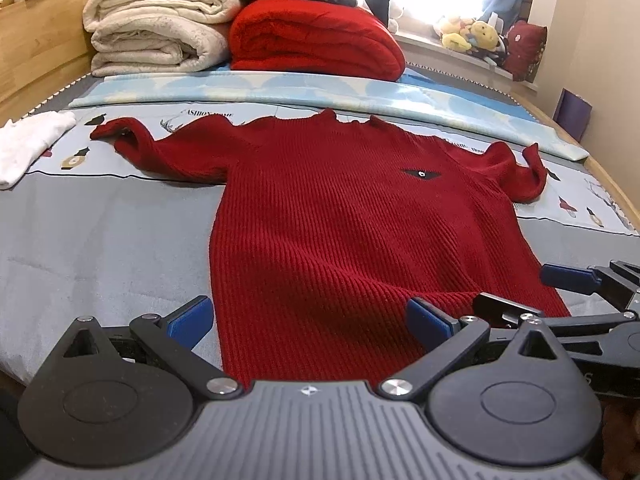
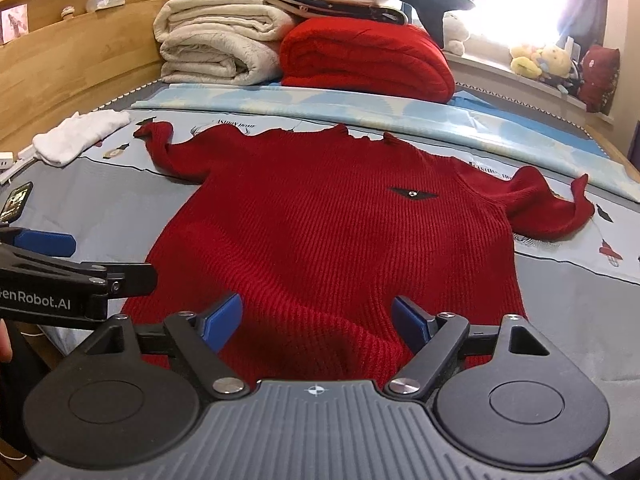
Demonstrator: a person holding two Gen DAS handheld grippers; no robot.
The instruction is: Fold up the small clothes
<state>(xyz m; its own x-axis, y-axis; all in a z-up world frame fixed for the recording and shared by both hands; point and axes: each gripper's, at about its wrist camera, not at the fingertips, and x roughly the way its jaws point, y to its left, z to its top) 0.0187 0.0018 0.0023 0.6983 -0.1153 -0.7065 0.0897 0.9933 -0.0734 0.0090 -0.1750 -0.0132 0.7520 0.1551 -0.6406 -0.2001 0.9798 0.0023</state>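
From the left wrist, the red ribbed sweater [image 1: 340, 216] lies flat and face up on the bed [image 1: 80, 248], sleeves spread, a small dark patch on its chest; the left gripper [image 1: 310, 320] stands wide over the hem, pads not pressing. A white garment [image 1: 28, 144] lies well to the left, folded blankets [image 1: 240, 36] beyond. From the right wrist, the right gripper [image 2: 318, 320] is likewise wide astride the hem (nothing pinched), and a phone [image 2: 16, 200] rests at the left edge.
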